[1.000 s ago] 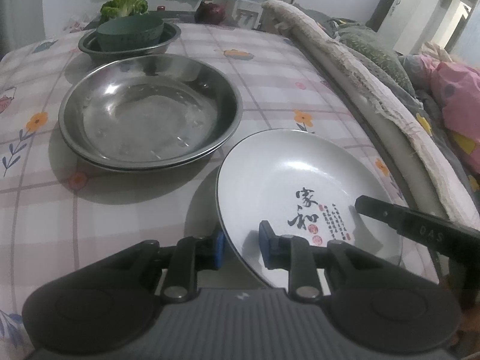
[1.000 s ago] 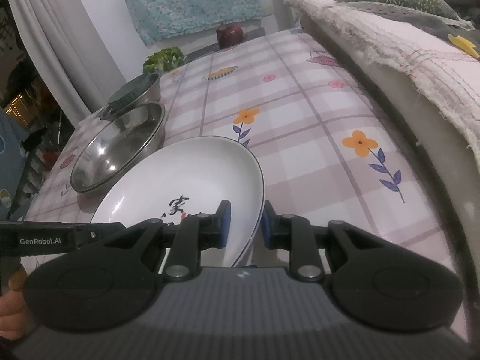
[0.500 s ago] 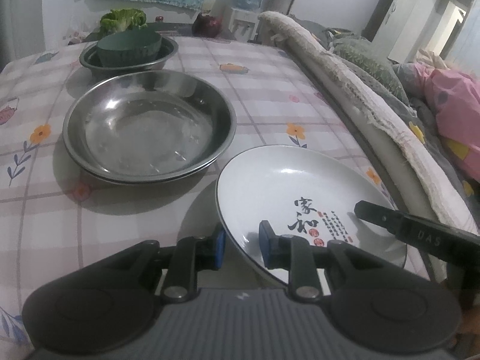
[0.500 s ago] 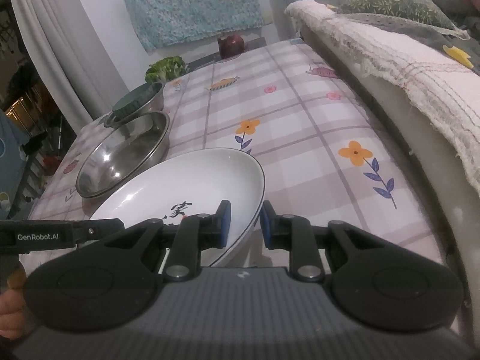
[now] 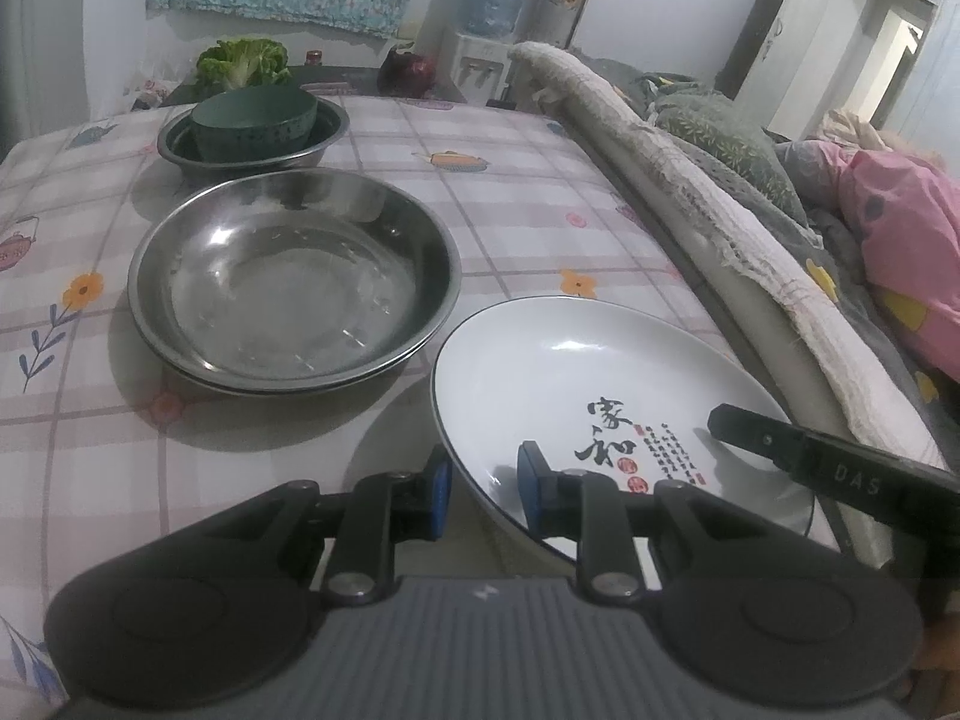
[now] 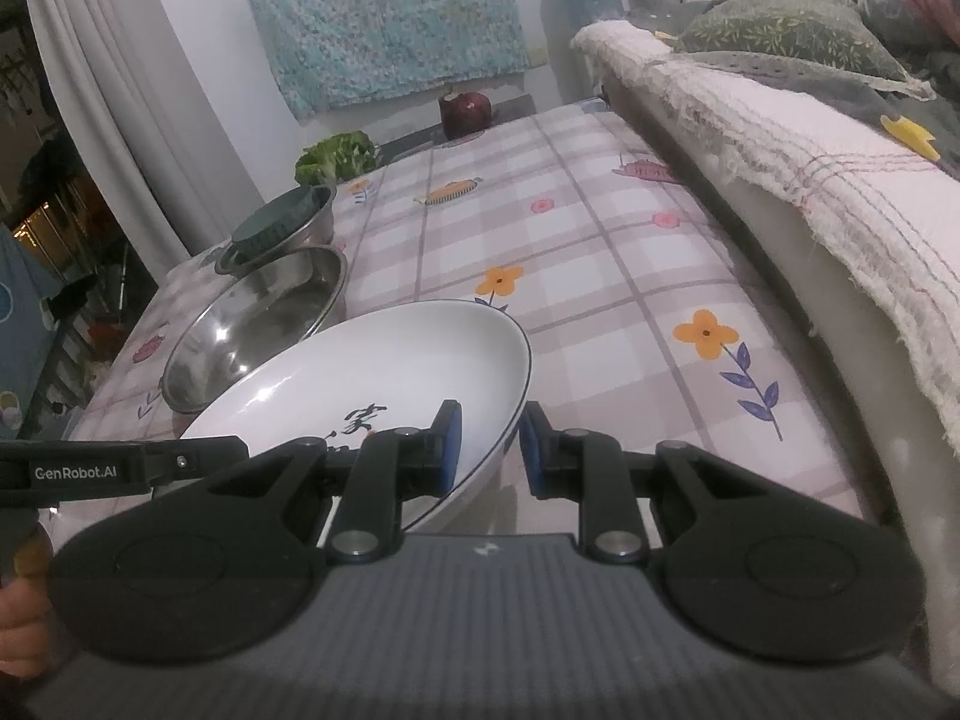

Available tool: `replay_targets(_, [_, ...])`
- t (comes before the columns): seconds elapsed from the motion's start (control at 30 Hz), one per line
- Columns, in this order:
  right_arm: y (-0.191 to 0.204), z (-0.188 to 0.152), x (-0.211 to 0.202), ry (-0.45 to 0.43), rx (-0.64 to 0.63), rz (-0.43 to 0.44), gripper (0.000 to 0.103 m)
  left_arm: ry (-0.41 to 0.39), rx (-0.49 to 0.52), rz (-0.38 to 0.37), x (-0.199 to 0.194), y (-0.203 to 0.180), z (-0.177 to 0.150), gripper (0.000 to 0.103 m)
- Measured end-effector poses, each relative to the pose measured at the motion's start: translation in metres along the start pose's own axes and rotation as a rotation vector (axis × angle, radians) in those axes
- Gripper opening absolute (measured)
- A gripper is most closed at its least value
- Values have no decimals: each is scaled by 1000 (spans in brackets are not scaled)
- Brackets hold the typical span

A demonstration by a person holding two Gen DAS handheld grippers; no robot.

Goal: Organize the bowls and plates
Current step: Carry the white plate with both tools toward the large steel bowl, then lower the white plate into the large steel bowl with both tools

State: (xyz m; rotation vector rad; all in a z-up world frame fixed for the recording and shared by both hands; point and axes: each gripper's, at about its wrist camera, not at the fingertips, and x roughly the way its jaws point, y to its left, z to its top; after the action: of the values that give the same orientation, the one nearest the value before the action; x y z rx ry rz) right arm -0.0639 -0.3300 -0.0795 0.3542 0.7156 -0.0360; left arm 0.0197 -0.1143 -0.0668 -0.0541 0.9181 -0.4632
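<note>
- Plate (image 5: 588, 384): the white plate with black writing on it sits low in the left wrist view, just ahead of the left gripper (image 5: 479, 489) and a bit to its right.
- Left gripper pinches the near left edge of the plate. One blue pad is under the rim and the other is on top, inside the plate.
- Ahead of the left gripper and to its left is a big metal bowl (image 5: 294, 282) on the checked tablecloth (image 5: 540, 192). It looks like it sits inside another metal bowl.
- Farther ahead is a smaller metal bowl (image 5: 252, 141) with a dark green bowl (image 5: 255, 117) inside it.
- Past those bowls are some green leaves (image 5: 243, 63) and a dark red round thing (image 5: 408, 69).
- At the right of the left gripper, a black arm of the other gripper reaches over the plate.
- Right gripper (image 6: 485, 447) pinches the right edge of the same plate (image 6: 372, 372). Its left pad is inside the plate and its right pad is outside the rim.
- In the right wrist view the plate is tipped, with its far edge up off the tablecloth (image 6: 600, 276).
- Big metal bowl (image 6: 258, 324) is ahead and to the left of the right gripper, just past the plate.
- To the right of the right gripper is a long soft edge covered with a frayed towel (image 6: 780, 138).
</note>
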Motion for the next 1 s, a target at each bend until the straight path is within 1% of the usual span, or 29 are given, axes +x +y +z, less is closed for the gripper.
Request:
replay_targets(0.4, [2, 5, -7, -23, -7, 2, 21, -25, 5, -4, -8, -3, 3, 24])
replay_targets(0.67, [7, 13, -14, -48, -17, 6, 21, -55, 6, -7, -16, -4, 7, 24])
replay_targets(1.0, [21, 30, -14, -73, -52, 31, 21, -102, -22, 4, -28, 8, 16, 24])
